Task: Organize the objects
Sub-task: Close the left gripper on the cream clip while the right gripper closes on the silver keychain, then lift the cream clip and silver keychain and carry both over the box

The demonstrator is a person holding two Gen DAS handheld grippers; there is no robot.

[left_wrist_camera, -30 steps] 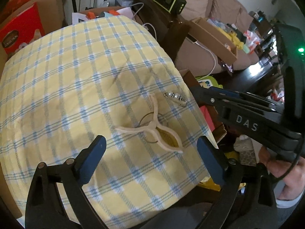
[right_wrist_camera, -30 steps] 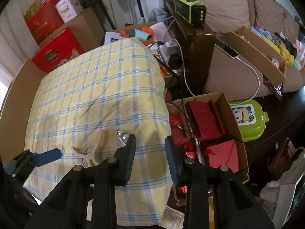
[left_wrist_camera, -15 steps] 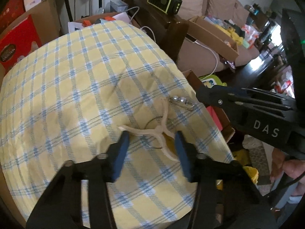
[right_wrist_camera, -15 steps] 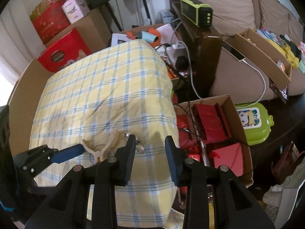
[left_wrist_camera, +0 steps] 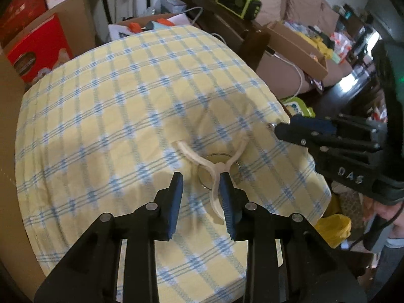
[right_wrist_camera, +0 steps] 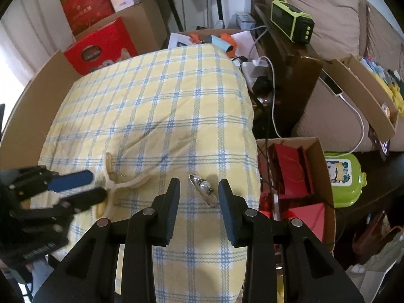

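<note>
A cream hair claw (left_wrist_camera: 202,160) lies on the yellow-and-blue checked cloth (left_wrist_camera: 113,113), with a thin wire ring (left_wrist_camera: 205,185) under it. My left gripper (left_wrist_camera: 200,185) points down at it, and its jaws are closing. One leg of the claw runs just inside the right pad (left_wrist_camera: 226,199); the rest of the gap holds nothing. A silver hair pin with pearls (right_wrist_camera: 205,189) lies near the cloth's right edge, between the narrow-set fingers of my right gripper (right_wrist_camera: 199,188), and the pads stand clear of it. The left gripper (right_wrist_camera: 75,188) and the claw (right_wrist_camera: 118,181) show at left.
The cloth (right_wrist_camera: 151,101) drops off at its right and near edges. Right of it stands an open carton of red boxes (right_wrist_camera: 293,174) beside a green lunchbox (right_wrist_camera: 343,176). A red box (right_wrist_camera: 101,48), cardboard boxes, a green radio (right_wrist_camera: 291,20) and a sofa lie beyond.
The left jaws went from wide apart to narrow and slid forward up to the claw. The right gripper shifted so the pearl pin now lies between its fingers.
</note>
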